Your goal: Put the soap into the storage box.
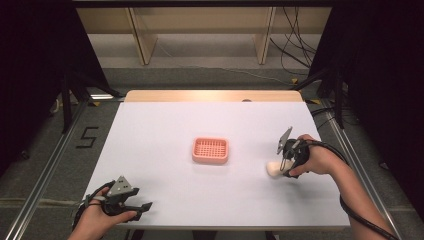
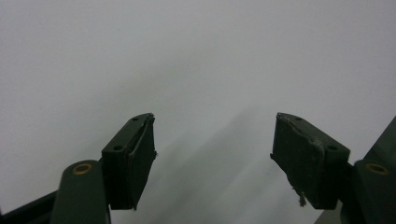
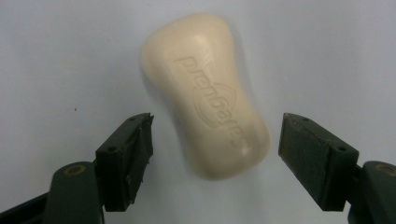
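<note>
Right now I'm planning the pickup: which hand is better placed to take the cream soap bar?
Right: its open tool straddles the cream oval soap bar; the left tool is far off.

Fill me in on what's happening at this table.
A person works at a white table with a gripper in each hand. The right gripper is open over a cream soap bar lying on the table, its jaws on either side and not yet touching it. A pink basket sits mid-table, apart from the soap. The left gripper is open with nothing between its jaws, near the table's front left corner.
</note>
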